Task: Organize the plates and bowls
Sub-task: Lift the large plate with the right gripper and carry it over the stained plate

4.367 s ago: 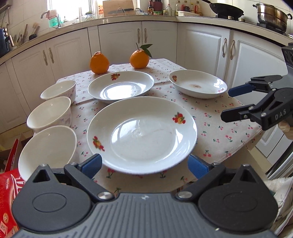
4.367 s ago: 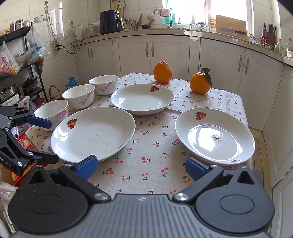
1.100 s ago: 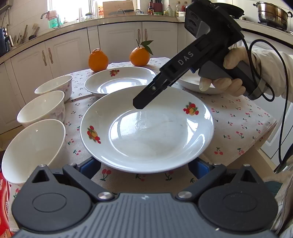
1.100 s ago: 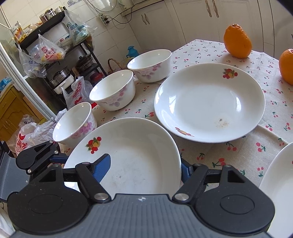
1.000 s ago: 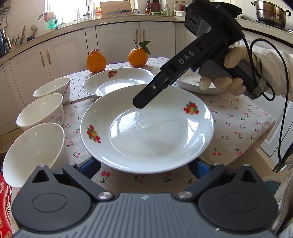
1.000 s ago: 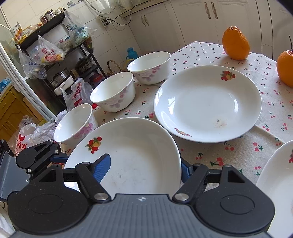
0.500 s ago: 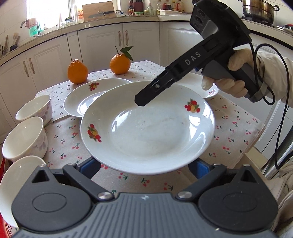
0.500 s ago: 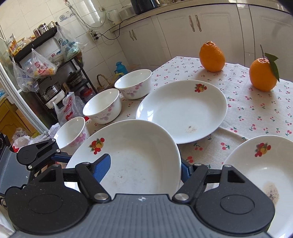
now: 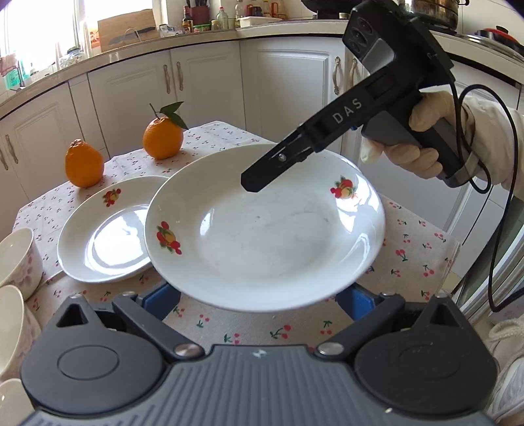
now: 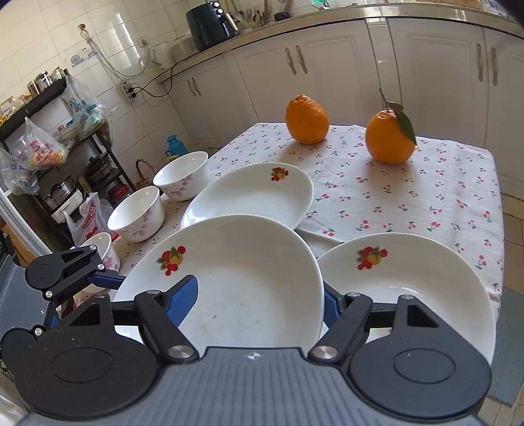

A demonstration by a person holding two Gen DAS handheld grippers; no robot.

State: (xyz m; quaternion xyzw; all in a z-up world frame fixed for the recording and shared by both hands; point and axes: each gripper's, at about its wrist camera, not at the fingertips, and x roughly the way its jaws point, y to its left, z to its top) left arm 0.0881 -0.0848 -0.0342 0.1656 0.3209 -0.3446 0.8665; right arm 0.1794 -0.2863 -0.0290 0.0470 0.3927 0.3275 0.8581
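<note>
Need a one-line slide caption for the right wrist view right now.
Both grippers lift the large plate off the cherry-print tablecloth, two more plates, three bowls and two oranges behind.

white panelled cabinets (image 10: 327,65) with metal handles are ranged along the walls under a pale counter (image 9: 196,36). a window (image 9: 42,29) at the far left lets in bright daylight. the walls are covered in white tiles (image 10: 108,42), and a black appliance (image 10: 209,23) is set on the counter. a dark metal shelf rack (image 10: 49,131) hung with plastic bags is seen beside the tabletop (image 10: 425,196), which is covered with a cherry-print cloth. beige floor tiles (image 10: 514,229) are visible at the right.
</note>
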